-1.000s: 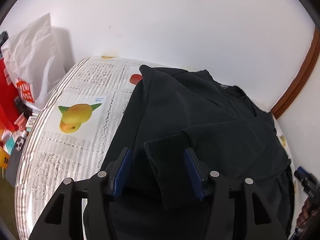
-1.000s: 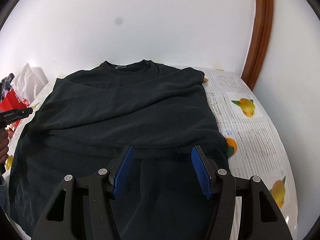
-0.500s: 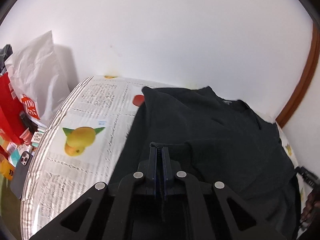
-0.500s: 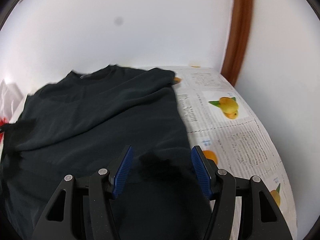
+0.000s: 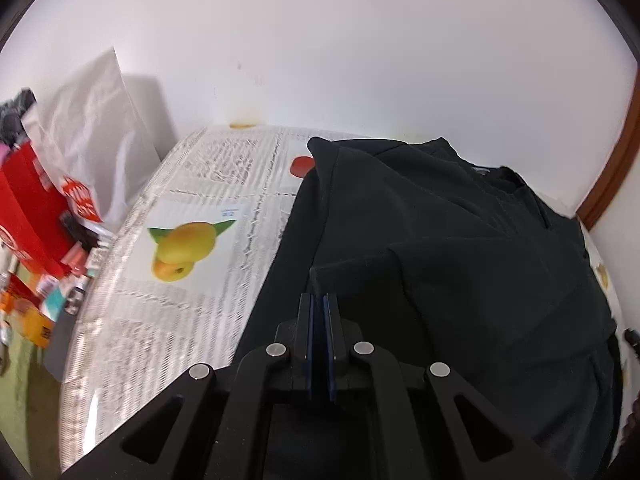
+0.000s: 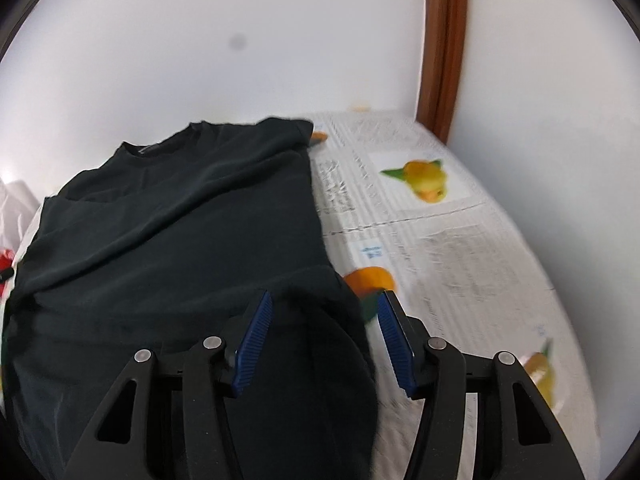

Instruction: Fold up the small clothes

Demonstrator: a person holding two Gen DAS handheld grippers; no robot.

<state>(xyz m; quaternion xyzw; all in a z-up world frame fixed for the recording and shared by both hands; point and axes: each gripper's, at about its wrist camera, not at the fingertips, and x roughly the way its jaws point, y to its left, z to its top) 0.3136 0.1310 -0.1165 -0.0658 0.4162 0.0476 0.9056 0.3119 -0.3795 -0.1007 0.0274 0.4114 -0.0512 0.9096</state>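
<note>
A black long-sleeved shirt (image 5: 460, 248) lies spread on a table covered with newspaper-print cloth (image 5: 224, 184), its collar toward the wall. My left gripper (image 5: 319, 298) is shut on the ribbed cuff (image 5: 320, 274) of the sleeve folded over the shirt's left side. In the right wrist view the shirt (image 6: 180, 220) fills the left half. My right gripper (image 6: 326, 300) sits over its near right edge, jaws closing. A dark fold of the shirt (image 6: 316, 340) lies between the blue pads (image 6: 254, 340), which are not pressing on it.
A white plastic bag (image 5: 100, 120), a red box (image 5: 28, 208) and several small items crowd the left of the table. A brown wooden door frame (image 6: 444, 48) stands at the back right corner. Bare fruit-print cloth (image 6: 440, 248) lies to the right of the shirt.
The left jaws have shut on the sleeve cuff that lay between them. The right gripper has slid right to the shirt's right edge, and its jaws have narrowed slightly.
</note>
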